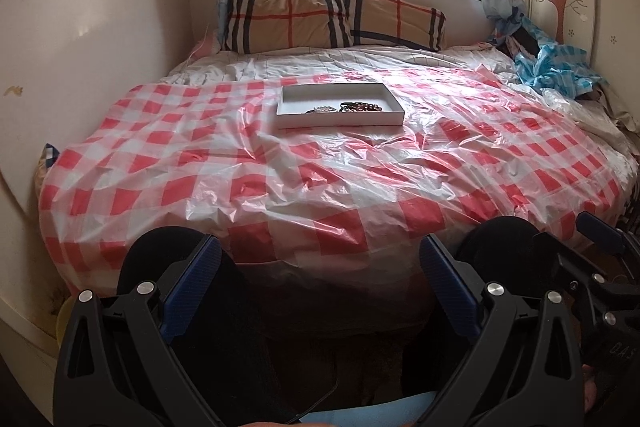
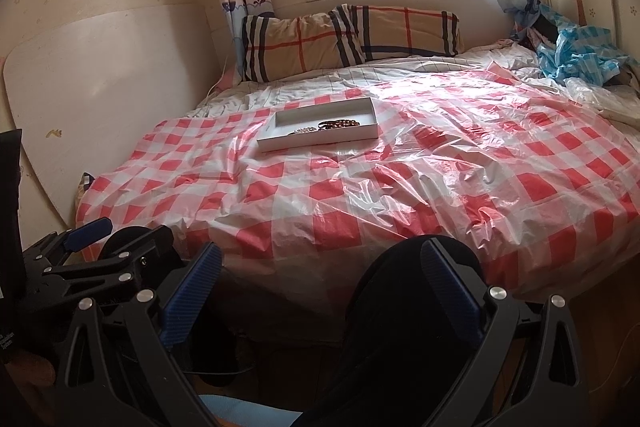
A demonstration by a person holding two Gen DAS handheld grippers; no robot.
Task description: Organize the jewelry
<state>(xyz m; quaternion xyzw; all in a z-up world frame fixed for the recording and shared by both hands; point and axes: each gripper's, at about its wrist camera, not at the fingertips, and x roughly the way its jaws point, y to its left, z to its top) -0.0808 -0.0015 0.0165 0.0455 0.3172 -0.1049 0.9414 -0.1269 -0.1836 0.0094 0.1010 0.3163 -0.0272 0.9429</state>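
While both grippers hang low at the near edge of the bed, the left gripper (image 1: 320,283) and right gripper (image 2: 320,283) each have fingers spread wide, holding nothing. Far off on the red-checked plastic sheet (image 1: 192,163) sits a shallow white tray (image 1: 340,121). Beaded bracelets (image 1: 352,107) lie inside it toward its near wall.

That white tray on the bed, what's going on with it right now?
Nothing is being handled at this moment. The white tray sits on the red checked plastic sheet covering the bed, with beaded jewelry lying along its near side. A person holds both tools back at the foot of the bed: the left gripper and the right gripper are both open, empty and well short of the tray. Two plaid pillows lie under the window.
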